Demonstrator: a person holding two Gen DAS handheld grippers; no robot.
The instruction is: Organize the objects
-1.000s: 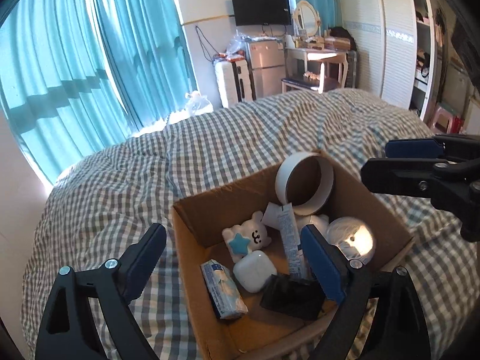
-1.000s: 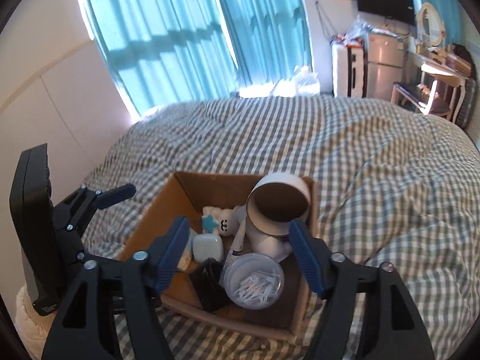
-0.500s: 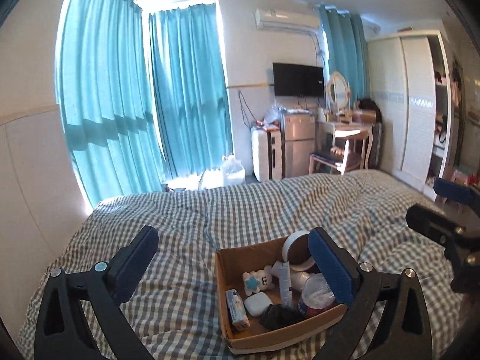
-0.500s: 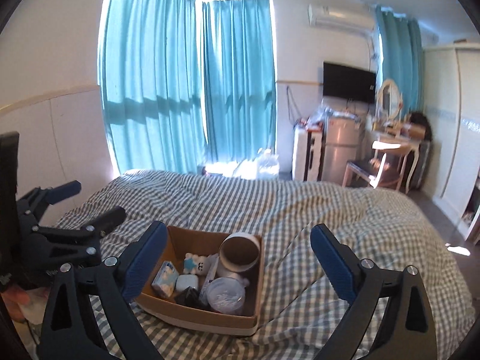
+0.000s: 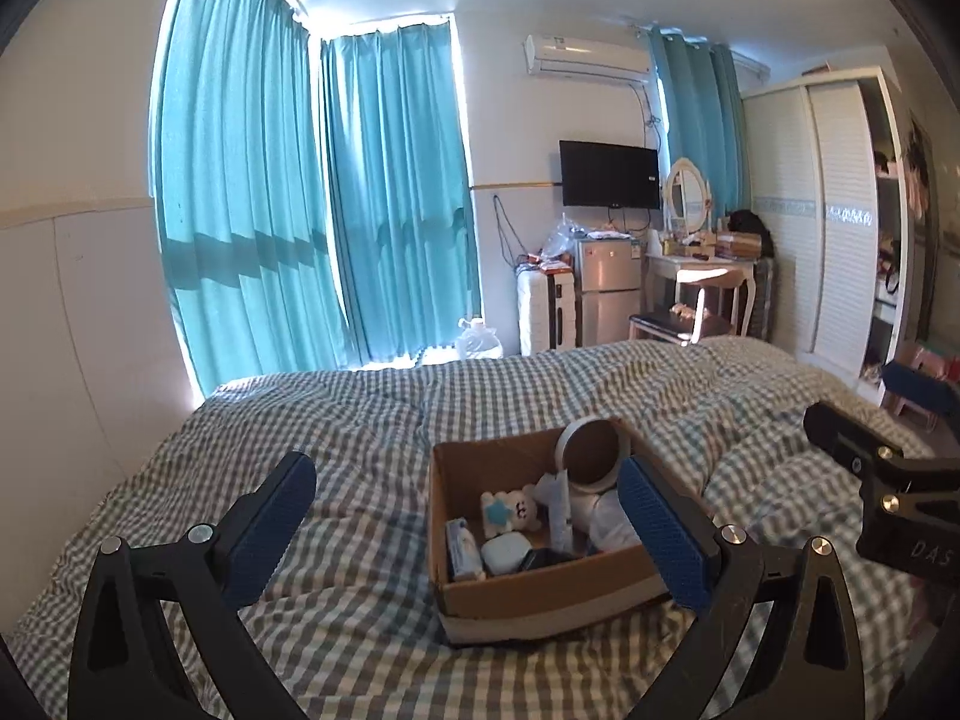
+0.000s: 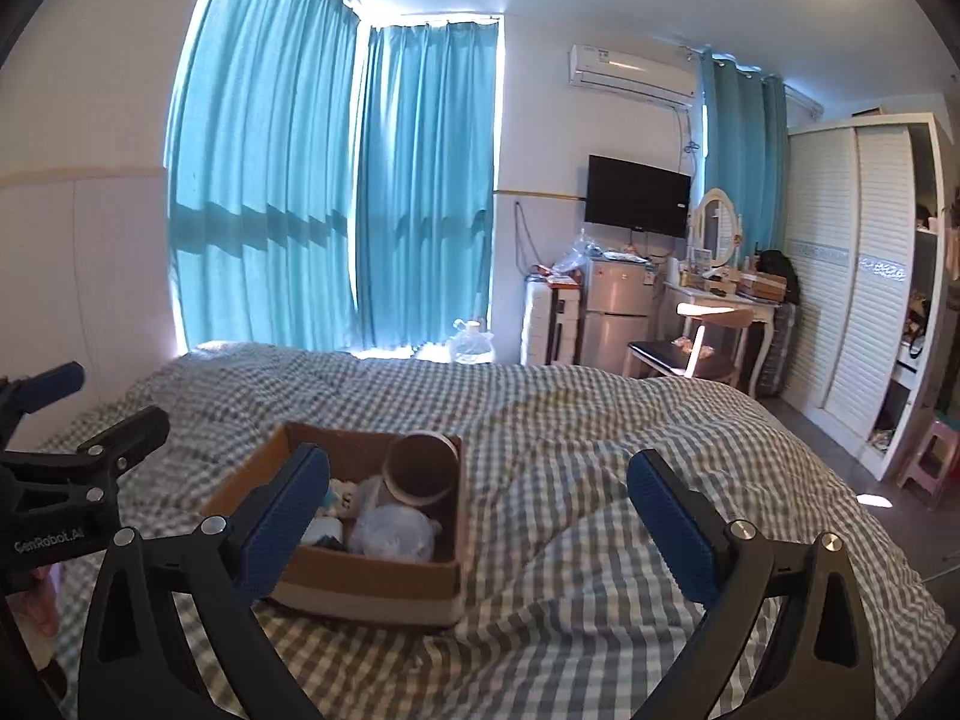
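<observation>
Cardboard box point(image 5: 543, 591) is sitting on the checked bedspread point(image 5: 360, 420), open at the top and holding the task's items. Inside it you are looking at a wide roll of tape point(image 5: 591, 459) leaning against the far right corner, a white bear toy with a blue star point(image 5: 510, 507) near the middle, a white tube point(image 5: 559, 510) beside the toy, a small tissue packet point(image 5: 463, 549) along the left wall, and a rounded white case point(image 5: 504, 553) just beside the packet. In the right wrist view a clear round container point(image 6: 393, 531) is lying at the near side of the box.

You are holding the left gripper point(image 5: 468, 531) with its jaws spread wide and gripping nothing; the box is showing between its fingers. You are holding the right gripper point(image 6: 480, 522) likewise spread and empty, with the box lying behind its left finger point(image 6: 282, 525).
</observation>
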